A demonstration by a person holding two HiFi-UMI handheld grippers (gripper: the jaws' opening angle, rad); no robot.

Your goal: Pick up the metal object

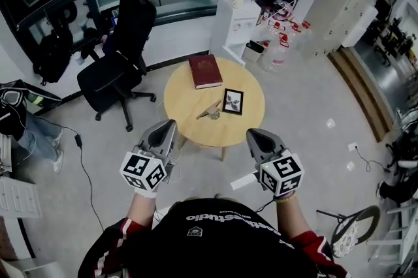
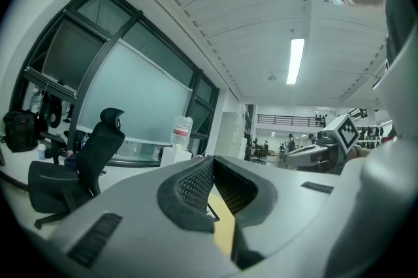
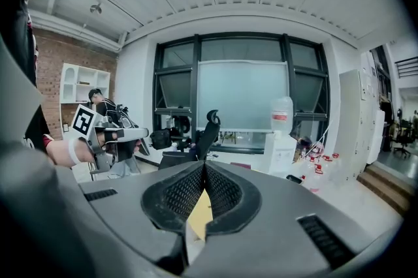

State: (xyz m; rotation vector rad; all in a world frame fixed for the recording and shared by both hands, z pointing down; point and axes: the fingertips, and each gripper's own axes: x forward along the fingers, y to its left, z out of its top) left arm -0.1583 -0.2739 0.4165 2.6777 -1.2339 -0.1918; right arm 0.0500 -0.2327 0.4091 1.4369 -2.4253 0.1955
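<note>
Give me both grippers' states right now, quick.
Left gripper: jaws closed, holding nothing.
Right gripper: jaws closed, holding nothing.

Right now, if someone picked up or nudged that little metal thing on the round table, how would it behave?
The metal object looks thin and rigid, so it probably would not flop. It is much smaller than the book, so likely light. It lies low on the smooth table, so it may slide when nudged rather than roll.
</note>
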